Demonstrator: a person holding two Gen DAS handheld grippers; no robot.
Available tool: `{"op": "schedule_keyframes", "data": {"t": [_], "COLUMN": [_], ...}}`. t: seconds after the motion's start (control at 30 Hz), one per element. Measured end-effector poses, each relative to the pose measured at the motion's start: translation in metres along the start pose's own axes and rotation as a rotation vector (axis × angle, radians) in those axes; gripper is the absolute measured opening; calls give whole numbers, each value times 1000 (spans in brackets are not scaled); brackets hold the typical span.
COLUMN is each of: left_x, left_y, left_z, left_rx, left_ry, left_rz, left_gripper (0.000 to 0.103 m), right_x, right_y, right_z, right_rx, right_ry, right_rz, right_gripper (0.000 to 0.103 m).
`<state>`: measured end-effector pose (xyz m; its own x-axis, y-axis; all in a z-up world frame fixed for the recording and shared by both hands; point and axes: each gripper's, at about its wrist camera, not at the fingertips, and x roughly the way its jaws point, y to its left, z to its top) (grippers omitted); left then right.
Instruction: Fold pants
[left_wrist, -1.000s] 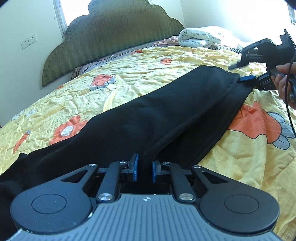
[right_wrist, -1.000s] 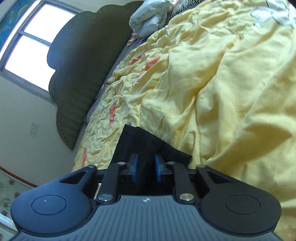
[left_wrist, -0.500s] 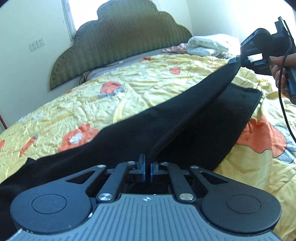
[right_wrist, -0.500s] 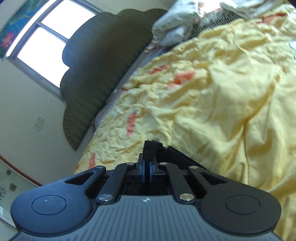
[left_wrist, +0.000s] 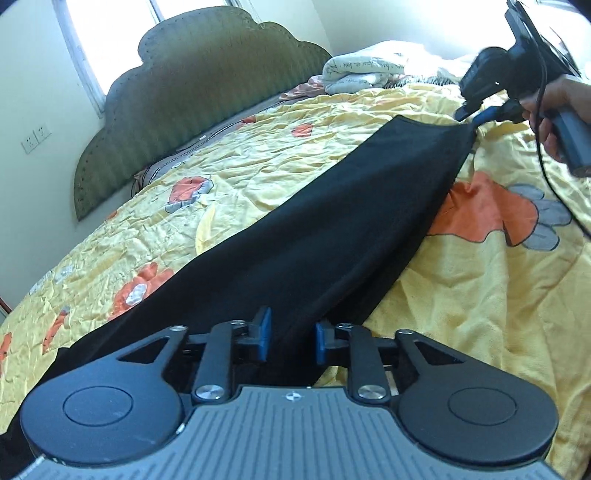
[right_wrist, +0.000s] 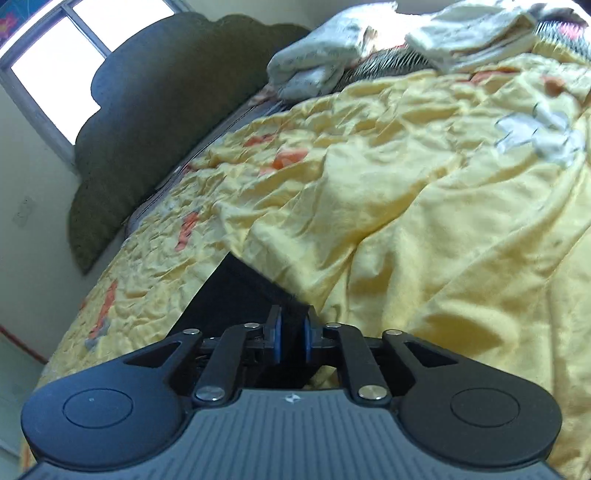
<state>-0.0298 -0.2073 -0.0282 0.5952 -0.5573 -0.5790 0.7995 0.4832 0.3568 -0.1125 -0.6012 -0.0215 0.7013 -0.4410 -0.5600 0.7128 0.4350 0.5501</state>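
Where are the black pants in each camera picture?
Left wrist view: the pants run as a long black band from the bottom left up to the top right, across the yellow bedspread.
Right wrist view: only a small dark piece of the pants shows, low in the middle, just above the gripper.
Shared landmark: the green headboard, upper left in both.

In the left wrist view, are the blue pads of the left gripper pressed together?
No, the left gripper stands open, with a clear gap between its blue pads and the black pants lying between them.
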Motion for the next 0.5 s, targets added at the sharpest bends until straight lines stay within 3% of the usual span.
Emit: {"op": "schedule_keyframes", "data": {"t": [0.07,0.1,0.17,0.23,0.33,0.4,0.5], "left_x": [-7,-9,-13,-16,-19,-19,-12], "left_y": [8,13,20,28,41,49,51], "left_z": [0,-1,-3,-5,-8,-11,-18], "left_rx": [-38,-57,-88,-119,-176,-206,-215], "left_ry": [9,14,30,44,67,83,129], "left_rz": [-37,-53,-80,-93,-100,-112,-133], "left_gripper": [35,35,35,36,36,36,35], "right_x": [-17,-24,-29,-20,10,24,43], "right_y": [12,23,53,90,145,180,222], "right_z": [-2,-5,-14,-25,-57,-86,-119], "right_rx": [-48,-105,-266,-412,-546,-677,-834], "right_ry": [-154,-201,-184,-27,319,460,500], "right_rz": [-164,-181,-47,150,438,536,527], "right_gripper": [28,28,28,28,29,29,29]}}
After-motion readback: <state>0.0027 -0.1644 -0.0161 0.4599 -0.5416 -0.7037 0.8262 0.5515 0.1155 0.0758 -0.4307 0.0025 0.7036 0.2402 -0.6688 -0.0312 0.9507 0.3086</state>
